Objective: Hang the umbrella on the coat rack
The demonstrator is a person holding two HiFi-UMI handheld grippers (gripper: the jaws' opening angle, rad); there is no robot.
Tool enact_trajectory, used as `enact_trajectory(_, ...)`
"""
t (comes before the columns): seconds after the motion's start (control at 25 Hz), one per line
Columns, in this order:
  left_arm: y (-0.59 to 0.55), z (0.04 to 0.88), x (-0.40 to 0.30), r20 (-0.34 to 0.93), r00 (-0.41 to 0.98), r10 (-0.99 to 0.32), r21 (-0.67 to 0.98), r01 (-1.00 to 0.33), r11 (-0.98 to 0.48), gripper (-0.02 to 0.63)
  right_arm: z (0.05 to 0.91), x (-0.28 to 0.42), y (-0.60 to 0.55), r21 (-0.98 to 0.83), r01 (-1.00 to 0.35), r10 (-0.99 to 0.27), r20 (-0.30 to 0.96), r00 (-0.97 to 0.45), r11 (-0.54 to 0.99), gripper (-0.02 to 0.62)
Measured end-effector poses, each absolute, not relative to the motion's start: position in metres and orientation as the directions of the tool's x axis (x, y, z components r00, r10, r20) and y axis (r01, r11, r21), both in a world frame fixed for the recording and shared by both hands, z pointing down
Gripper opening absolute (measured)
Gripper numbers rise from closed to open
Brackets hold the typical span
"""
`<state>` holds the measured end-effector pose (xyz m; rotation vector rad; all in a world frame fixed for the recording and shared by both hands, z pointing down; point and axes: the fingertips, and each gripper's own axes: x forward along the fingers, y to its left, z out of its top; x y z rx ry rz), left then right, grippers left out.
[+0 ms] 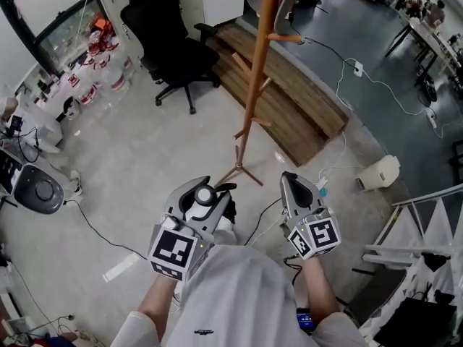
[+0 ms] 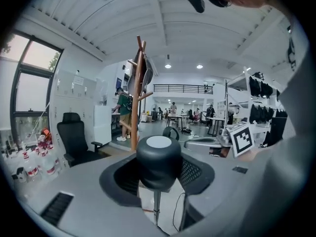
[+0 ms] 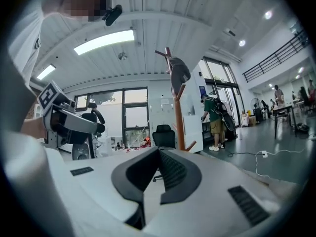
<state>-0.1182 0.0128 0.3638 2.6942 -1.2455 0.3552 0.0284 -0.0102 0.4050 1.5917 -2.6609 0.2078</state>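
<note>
Umbrella [image 2: 158,163]: a dark round handle with a pale end cap is noted, a thin shaft hanging below. It is clamped between the left tongs [image 1: 205,202]. The orange wooden coat rack [image 1: 255,85] is seen ahead, well apart. The right tongs [image 3: 159,171] are pressed together, empty.

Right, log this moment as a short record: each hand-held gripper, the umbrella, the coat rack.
umbrella: held by its dark rounded handle end, not yet hung
left hand-held gripper: shut on the umbrella
right hand-held gripper: jaws together, nothing between them
coat rack: wooden, upright on the floor ahead, apart from both grippers
grey item: hangs near the rack's top
</note>
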Motion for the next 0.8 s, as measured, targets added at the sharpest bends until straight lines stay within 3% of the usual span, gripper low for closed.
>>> enact_trajectory(0.24,-0.054,0.334,-0.096,0.259,0.67,-0.696,-0.029,-0.715,-0.699,0.196,0.374,0.029,-0.087,-0.067,-0.888,-0.887,0.056,-0.458,0.455,0.003)
enact_trajectory(0.4,-0.107,0.335,-0.067,0.312,0.671,-0.673,-0.05,-0.696,-0.717,0.196,0.362,0.044,-0.131,-0.071,-0.886,-0.888,0.013,-0.46,0.458,0.003)
enact_trajectory(0.8,-0.17,0.308,-0.043,0.313,0.703,-0.639,0.038,-0.681,-0.731,0.196,0.351,0.048,-0.174,-0.041,-0.867,-0.867,0.031,-0.497,0.496,0.003)
